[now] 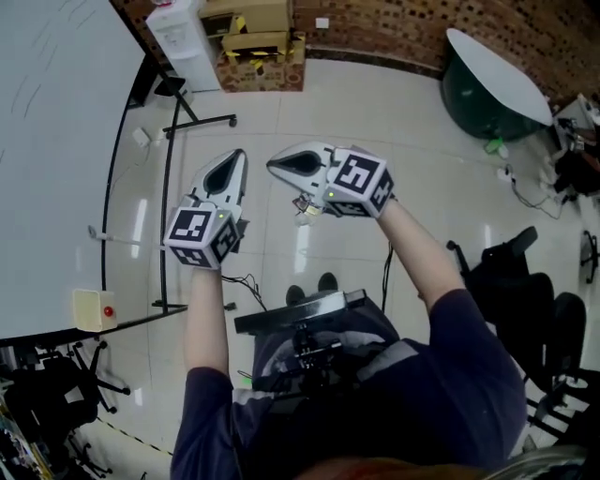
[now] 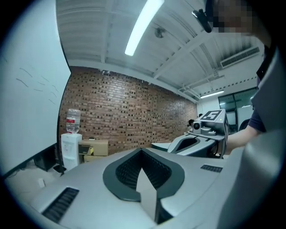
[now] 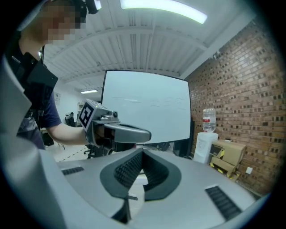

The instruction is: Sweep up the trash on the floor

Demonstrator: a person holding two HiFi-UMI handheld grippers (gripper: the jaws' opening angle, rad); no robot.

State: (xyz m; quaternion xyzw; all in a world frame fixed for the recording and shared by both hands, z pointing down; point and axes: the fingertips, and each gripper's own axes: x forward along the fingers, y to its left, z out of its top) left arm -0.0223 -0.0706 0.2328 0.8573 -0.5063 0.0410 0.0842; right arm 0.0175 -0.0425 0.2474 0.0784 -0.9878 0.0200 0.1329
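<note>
Both pairs of jaws are pressed together with nothing between them. Left gripper (image 1: pixel 237 159) and right gripper (image 1: pixel 274 165) are held side by side in the air above the tiled floor (image 1: pixel 375 122), on the near side of the water dispenser (image 1: pixel 183 39). Cardboard boxes (image 1: pixel 258 47) stand just right of the dispenser. Far to its right a small green thing (image 1: pixel 494 145) lies by a round table (image 1: pixel 497 70); whether it is trash I cannot tell.

The left gripper (image 1: pixel 236 159) and right gripper (image 1: pixel 277 166) are finished grey with black-and-white markers (image 1: pixel 200 228); the wall (image 1: pixel 394 28) is patterned in red-brown brick.
</note>
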